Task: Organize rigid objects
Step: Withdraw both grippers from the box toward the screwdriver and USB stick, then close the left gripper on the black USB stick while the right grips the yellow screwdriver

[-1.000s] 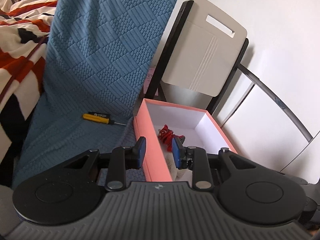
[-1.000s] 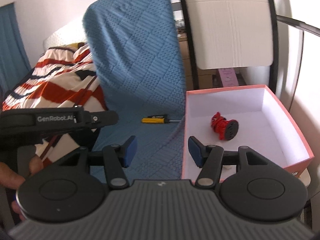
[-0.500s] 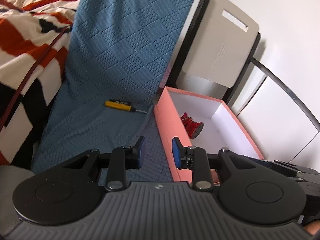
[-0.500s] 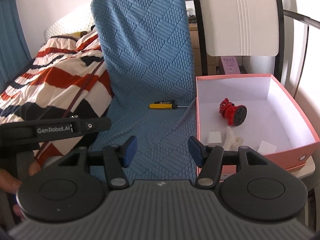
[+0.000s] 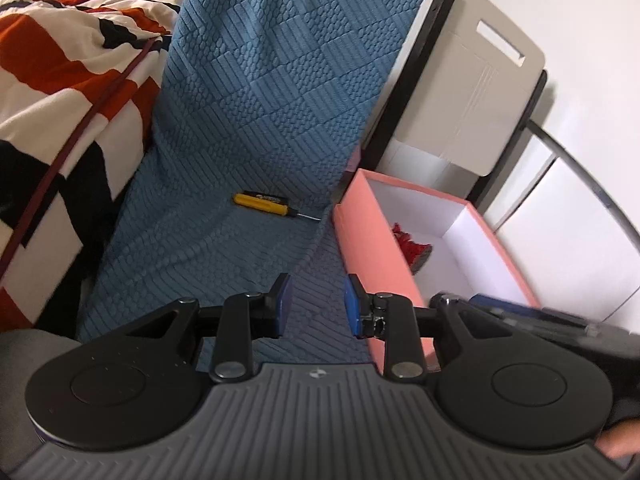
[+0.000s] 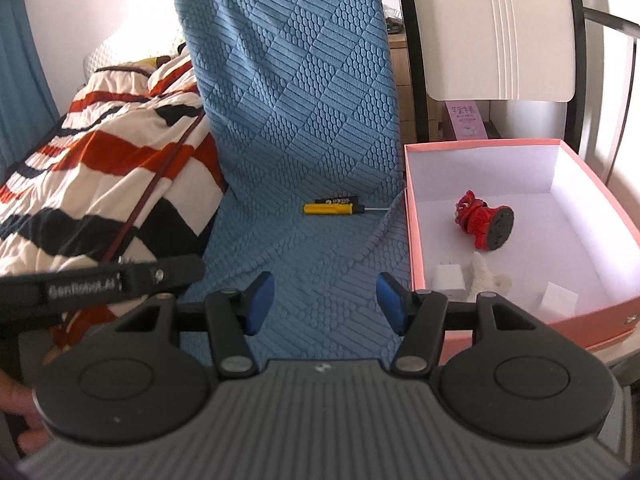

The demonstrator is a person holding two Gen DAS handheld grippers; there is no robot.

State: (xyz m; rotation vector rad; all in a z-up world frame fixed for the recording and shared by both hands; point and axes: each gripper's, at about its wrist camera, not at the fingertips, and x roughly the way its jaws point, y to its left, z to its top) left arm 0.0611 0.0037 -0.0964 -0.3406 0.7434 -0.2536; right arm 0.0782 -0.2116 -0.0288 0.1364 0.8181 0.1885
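A yellow-handled screwdriver (image 5: 264, 203) lies on the blue quilted chair seat (image 5: 224, 256), near the seat back; it also shows in the right wrist view (image 6: 334, 208). A pink box (image 6: 412, 248) with a white inside stands to its right and holds a red figurine (image 6: 482, 222), a white charger (image 6: 450, 278) and other small white items. The box also shows in the left wrist view (image 5: 372, 240). My left gripper (image 5: 316, 306) is open and empty above the seat front. My right gripper (image 6: 326, 302) is open and empty, also short of the screwdriver.
A striped red, white and black blanket (image 6: 100, 184) lies to the left of the chair. A white chair back (image 6: 496, 32) with a black frame stands behind the box. The blue seat back (image 6: 288, 80) rises behind the screwdriver. White cabinet doors (image 5: 560, 216) are at the right.
Both grippers have drawn back and shifted left, away from the box and over the blue seat. The left gripper's jaws have opened wider. Nothing has been picked up.
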